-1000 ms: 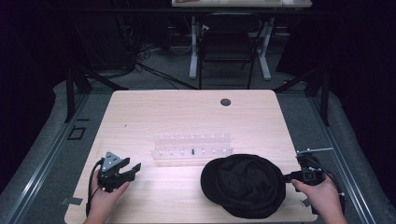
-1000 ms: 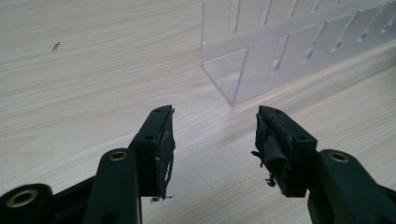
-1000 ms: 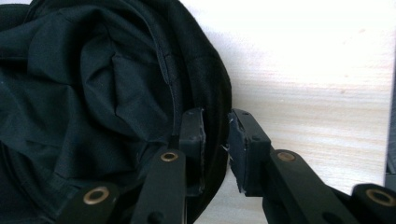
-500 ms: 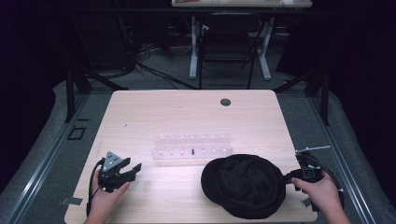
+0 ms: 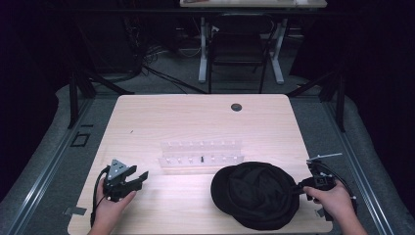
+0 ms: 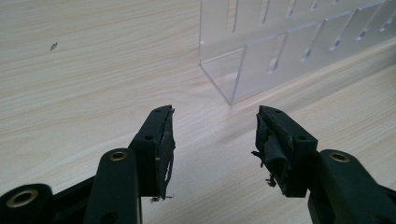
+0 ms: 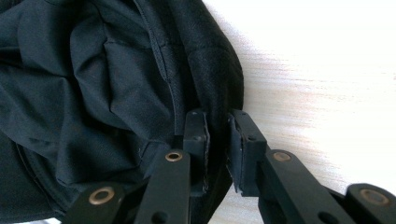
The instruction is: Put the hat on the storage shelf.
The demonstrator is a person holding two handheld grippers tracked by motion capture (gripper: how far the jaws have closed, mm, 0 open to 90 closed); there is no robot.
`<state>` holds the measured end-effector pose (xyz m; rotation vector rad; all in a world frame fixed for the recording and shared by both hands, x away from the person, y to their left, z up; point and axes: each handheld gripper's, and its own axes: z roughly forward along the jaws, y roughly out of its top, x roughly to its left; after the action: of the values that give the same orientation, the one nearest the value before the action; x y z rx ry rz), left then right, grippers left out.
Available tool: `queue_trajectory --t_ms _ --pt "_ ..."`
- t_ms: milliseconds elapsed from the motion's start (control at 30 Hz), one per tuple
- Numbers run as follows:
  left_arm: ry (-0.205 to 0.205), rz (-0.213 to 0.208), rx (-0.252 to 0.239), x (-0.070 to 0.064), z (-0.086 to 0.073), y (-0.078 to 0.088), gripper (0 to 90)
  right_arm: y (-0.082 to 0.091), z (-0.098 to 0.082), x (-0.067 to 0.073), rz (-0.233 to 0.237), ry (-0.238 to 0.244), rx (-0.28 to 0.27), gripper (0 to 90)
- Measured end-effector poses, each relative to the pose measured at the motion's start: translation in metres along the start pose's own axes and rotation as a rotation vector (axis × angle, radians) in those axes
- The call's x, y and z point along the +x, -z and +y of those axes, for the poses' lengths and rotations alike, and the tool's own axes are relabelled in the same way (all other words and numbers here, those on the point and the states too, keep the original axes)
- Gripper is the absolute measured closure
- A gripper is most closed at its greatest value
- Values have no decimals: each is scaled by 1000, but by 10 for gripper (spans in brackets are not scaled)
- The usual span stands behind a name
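Resting at the near left of the bench (image 5: 161,122), your left hand-held gripper (image 5: 139,177) lies low on the wood with its grey three-cornered plate on top and its cable looping back past your hand (image 5: 111,203). Its jaws stand wide apart with bare wood between them; in the left gripper view (image 6: 212,135) the worn pads face each other across an open gap and touch nothing.

Just ahead of those jaws, toward the middle of the bench, sits the clear acrylic rack (image 5: 201,155), a low row of slotted compartments; its near corner (image 6: 261,60) is near the jaw tips but apart from them. One small dark piece shows in the rack's middle, too small to tell what it is. Farther back on the bench lies a small dark round disc (image 5: 236,106).

Right of the rack, at the near right of the bench, the black cap (image 5: 257,193) lies crumpled, its near edge close to the bench's front edge. Your right hand-held gripper (image 5: 299,188) meets the cap at its right rim. In the right gripper view (image 7: 217,140) the jaws have just been closing and now stand narrow, with a fold of the cap's (image 7: 116,84) black cloth between the pads; whether the pads already press on it you cannot tell from here. Your right hand (image 5: 333,200) holds the tool at the bench's right corner.
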<state>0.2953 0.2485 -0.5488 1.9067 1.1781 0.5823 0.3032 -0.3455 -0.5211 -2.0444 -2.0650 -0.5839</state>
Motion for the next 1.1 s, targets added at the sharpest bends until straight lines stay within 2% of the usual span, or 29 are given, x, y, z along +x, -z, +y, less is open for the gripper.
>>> queue_trajectory --t_ms 100,167,300,433,500,667,767,833,1067,1100 --pt "0 -1 0 0 0 0 471 -4 1 0 3 -18 1 784" --pt "1 0 1 0 0 0 471 -4 3 -1 8 -3 23 796" --pt "1 -1 1 0 0 0 471 -5 4 -1 11 -3 41 816" --pt "2 -2 0 0 0 0 471 -7 4 -1 17 -20 33 822" --pt "0 -2 2 0 0 -1 471 -7 4 -3 18 -5 48 822" --pt "-2 -1 3 0 0 -1 471 -8 4 -3 24 -2 44 821" --pt "-1 -1 2 0 0 -1 471 -9 4 -2 24 -19 31 830" --pt "-1 -1 3 0 0 -1 471 -7 5 -2 22 -1 56 834" --pt "1 0 1 0 0 -1 471 -8 6 -1 35 -22 48 852" --pt "3 0 1 0 0 -1 471 -7 7 -2 26 -13 59 853"
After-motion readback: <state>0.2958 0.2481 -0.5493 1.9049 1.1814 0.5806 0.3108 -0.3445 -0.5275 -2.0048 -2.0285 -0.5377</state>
